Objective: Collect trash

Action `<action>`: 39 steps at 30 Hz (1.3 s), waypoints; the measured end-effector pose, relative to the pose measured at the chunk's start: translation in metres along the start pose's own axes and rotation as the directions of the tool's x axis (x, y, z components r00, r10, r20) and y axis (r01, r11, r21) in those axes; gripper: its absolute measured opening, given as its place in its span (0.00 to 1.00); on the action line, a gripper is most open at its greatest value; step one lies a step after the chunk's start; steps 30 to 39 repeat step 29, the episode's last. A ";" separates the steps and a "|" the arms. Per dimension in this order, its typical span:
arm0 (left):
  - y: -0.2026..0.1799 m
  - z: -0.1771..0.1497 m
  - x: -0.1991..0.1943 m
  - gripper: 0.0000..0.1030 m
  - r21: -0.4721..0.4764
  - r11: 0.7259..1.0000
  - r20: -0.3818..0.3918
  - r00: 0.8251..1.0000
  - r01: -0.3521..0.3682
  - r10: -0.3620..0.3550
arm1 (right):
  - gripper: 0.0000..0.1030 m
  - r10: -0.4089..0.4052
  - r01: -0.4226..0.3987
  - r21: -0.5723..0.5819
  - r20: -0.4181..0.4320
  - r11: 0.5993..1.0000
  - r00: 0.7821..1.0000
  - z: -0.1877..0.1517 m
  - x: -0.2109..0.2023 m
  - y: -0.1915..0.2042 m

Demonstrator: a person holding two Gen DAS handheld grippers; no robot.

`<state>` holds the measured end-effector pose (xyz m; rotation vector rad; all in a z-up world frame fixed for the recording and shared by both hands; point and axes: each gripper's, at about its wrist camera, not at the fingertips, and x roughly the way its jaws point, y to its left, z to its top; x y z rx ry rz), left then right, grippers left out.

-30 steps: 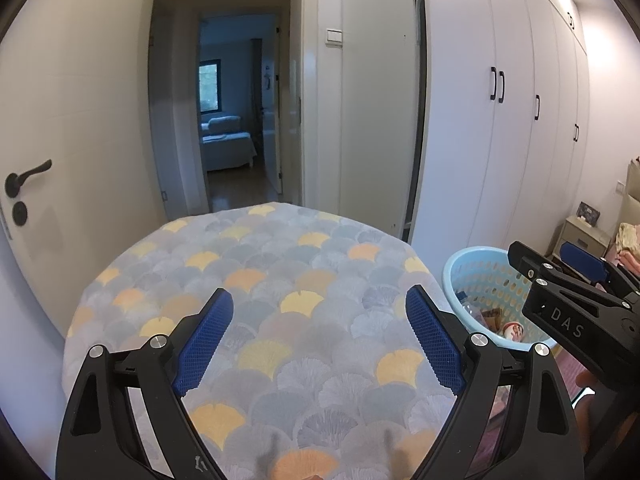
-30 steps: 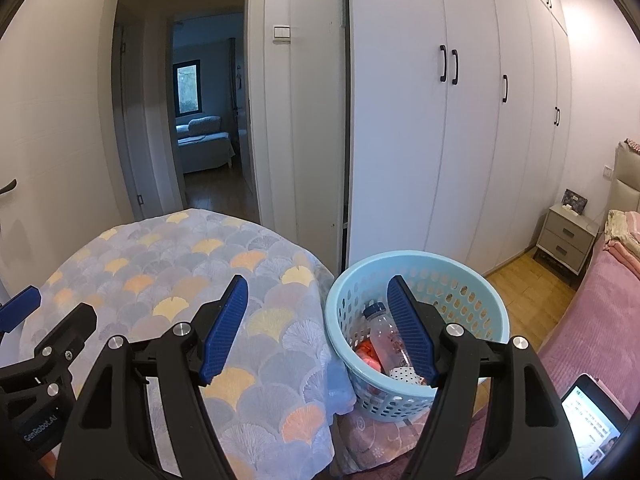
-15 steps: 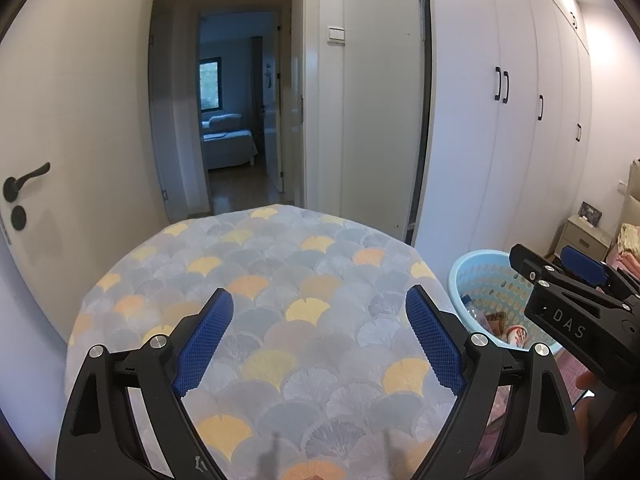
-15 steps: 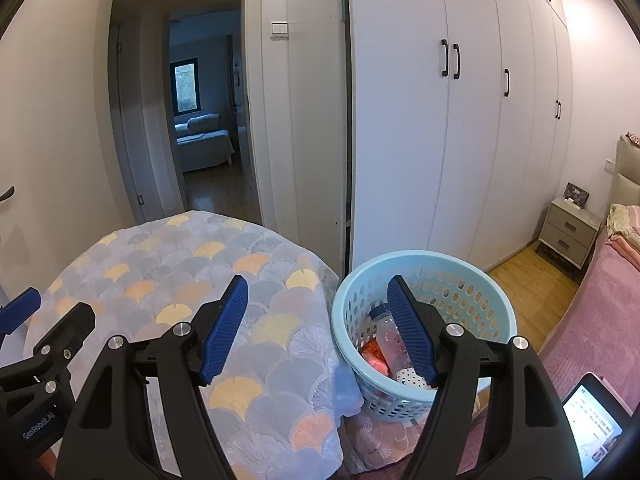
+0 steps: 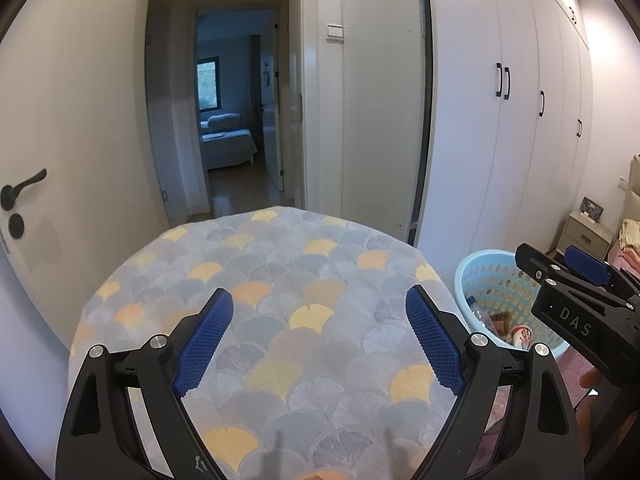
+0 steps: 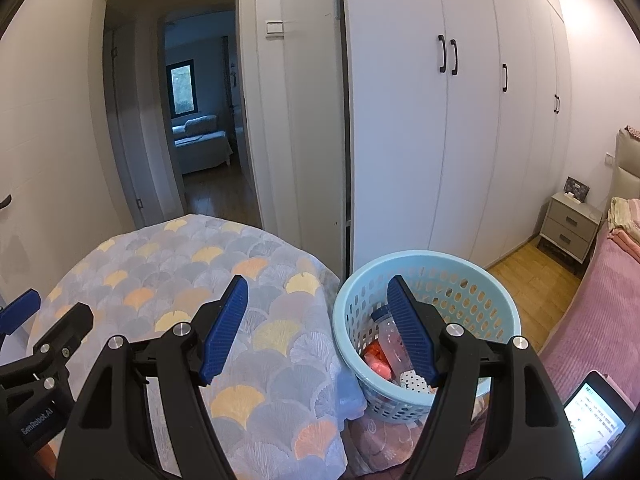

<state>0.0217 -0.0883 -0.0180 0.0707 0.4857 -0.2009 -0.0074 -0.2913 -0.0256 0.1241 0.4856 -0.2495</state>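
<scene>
A light blue perforated basket stands on the floor right of the round table. It holds a clear plastic bottle, a red item and a dotted cup. The basket also shows in the left wrist view. My right gripper is open and empty, above the gap between table and basket. My left gripper is open and empty above the table, which carries a fan-patterned cloth with nothing on it.
White wardrobe doors stand behind the basket. An open doorway leads to another room. A bed with a pink cover, a nightstand and a lit phone screen are at the right. A door with a black handle is at the left.
Both grippers have drawn back and risen a little, so table and basket look slightly farther away. Both stay open and empty.
</scene>
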 end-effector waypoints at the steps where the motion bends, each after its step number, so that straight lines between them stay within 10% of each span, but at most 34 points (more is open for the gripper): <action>1: 0.001 0.000 0.001 0.83 0.002 1.000 0.001 1.000 -0.003 0.003 | 0.67 -0.001 0.001 0.001 0.002 1.000 1.000 0.000 0.000 0.000; 39: 0.022 0.004 0.029 0.84 0.004 0.999 -0.009 0.999 -0.036 0.036 | 0.67 -0.009 0.010 -0.033 0.012 0.999 1.000 0.003 0.013 0.026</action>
